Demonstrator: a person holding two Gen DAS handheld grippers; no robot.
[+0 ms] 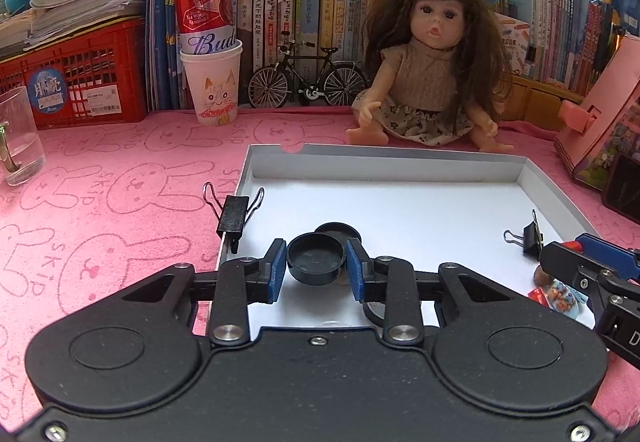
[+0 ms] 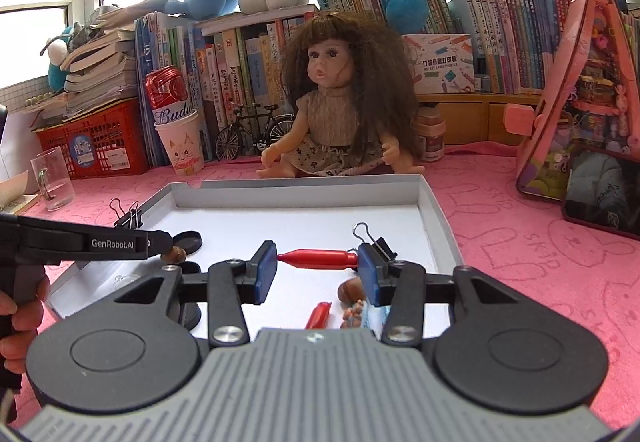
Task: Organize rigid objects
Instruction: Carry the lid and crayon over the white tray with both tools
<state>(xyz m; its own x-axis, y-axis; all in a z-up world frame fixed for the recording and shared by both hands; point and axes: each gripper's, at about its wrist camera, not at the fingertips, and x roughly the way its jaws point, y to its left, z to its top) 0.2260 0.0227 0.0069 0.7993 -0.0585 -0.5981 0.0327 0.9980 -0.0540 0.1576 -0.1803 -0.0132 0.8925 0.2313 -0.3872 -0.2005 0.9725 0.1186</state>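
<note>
My left gripper [image 1: 316, 269] is shut on a round black cap [image 1: 315, 259], held over the white tray [image 1: 360, 162]. A second black disc [image 1: 338, 230] lies on the tray floor just behind it. My right gripper [image 2: 317, 269] is shut on a red bullet-shaped piece [image 2: 318, 257], gripped end to end across the pads above the tray [image 2: 300, 188]. Below it lie another red piece [image 2: 319, 314], a brown nut [image 2: 349, 292] and a small printed packet [image 2: 354, 314]. The right gripper [image 1: 576, 262] also shows at the right edge of the left wrist view.
A black binder clip [image 1: 234, 216] is clipped on the tray's left wall, another [image 1: 530, 238] lies inside at the right. A doll [image 1: 432, 70] sits behind the tray. A paper cup with a can [image 1: 210, 82], a toy bicycle [image 1: 306, 80], a glass mug [image 1: 18, 138] and a pink toy house [image 2: 580, 102] stand around.
</note>
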